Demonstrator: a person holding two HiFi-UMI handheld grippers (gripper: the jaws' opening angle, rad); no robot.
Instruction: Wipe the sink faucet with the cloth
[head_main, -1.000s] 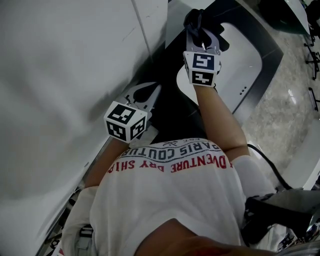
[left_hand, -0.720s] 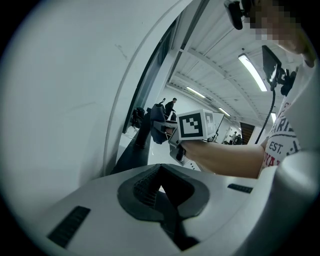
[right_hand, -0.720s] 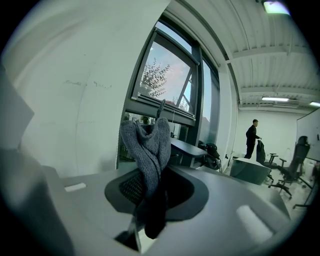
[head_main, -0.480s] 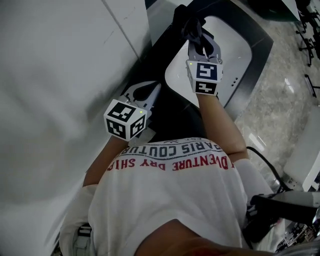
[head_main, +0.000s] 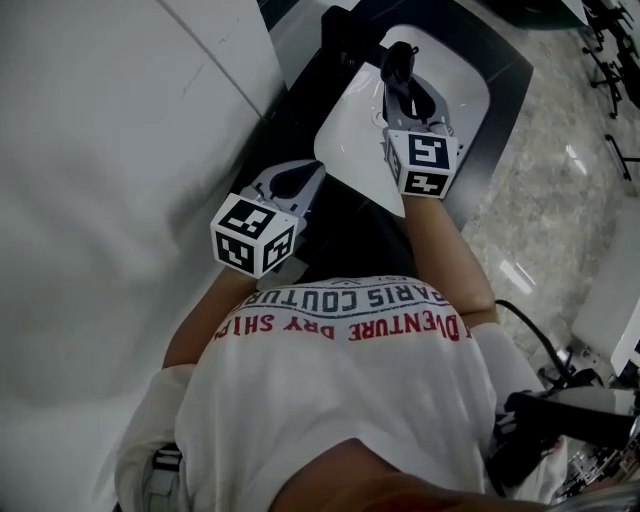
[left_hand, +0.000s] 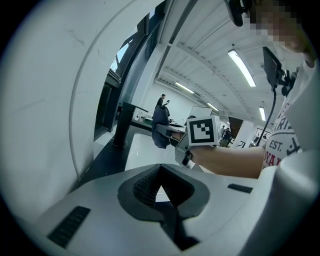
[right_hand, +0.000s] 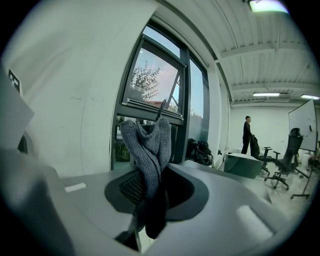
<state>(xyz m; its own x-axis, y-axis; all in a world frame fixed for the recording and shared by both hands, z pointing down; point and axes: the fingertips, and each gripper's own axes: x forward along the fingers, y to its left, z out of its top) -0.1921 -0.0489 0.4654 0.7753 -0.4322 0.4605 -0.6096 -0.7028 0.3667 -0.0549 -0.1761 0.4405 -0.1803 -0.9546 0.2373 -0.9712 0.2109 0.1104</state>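
My right gripper is shut on a dark grey knitted cloth and hovers over the white sink basin. In the right gripper view the cloth stands bunched up out of the shut jaws. The black faucet rises at the basin's far-left edge, a little apart from the cloth. In the left gripper view the faucet stands left of the cloth. My left gripper is shut on nothing, low beside the black counter; its jaws point toward the sink.
A white wall runs close along the left. A window sits behind the sink. Marbled floor lies to the right, with office chairs and a distant person. The wearer's torso fills the lower head view.
The right gripper with the cloth has drawn away from the faucet to a spot over the basin. The left gripper has barely moved. The head view has shifted.
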